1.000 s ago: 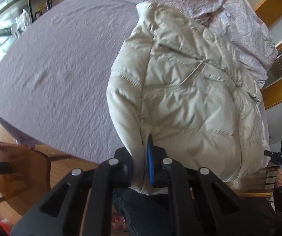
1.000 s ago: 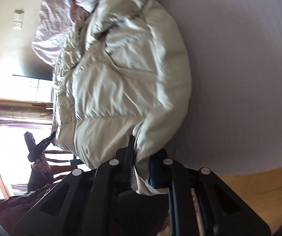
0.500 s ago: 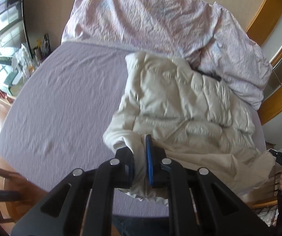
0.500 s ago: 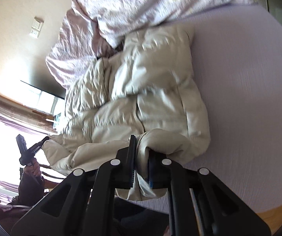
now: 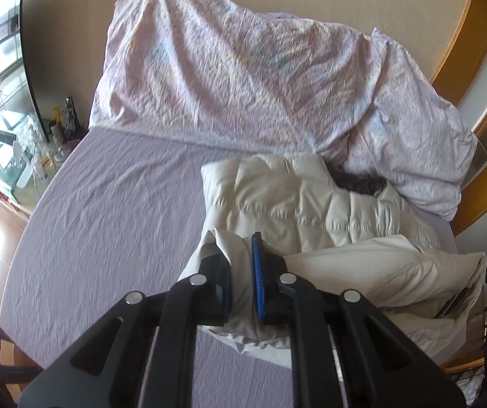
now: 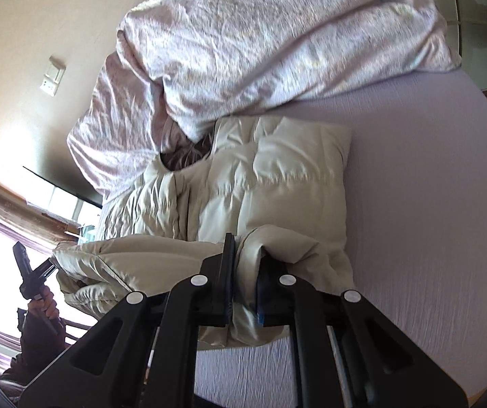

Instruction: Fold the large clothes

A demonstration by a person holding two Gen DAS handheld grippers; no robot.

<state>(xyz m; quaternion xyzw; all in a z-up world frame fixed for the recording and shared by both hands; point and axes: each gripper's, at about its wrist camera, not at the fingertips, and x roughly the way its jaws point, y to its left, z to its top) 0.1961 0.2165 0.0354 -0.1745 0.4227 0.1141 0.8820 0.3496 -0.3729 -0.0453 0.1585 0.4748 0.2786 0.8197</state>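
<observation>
Both grippers are clenched on the near edge of the jacket (image 5: 298, 204): the left gripper (image 5: 241, 272) pinches its near left corner, the right gripper (image 6: 245, 272) its near right corner. Beneath lies the bed (image 5: 107, 210), with a rumpled duvet (image 5: 243, 78) heaped at the far end. On the sheet the cream puffer jacket rests, far end against the duvet, near edge lifted

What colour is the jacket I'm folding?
Cream, quilted jacket; the left wrist view shows it best.
</observation>
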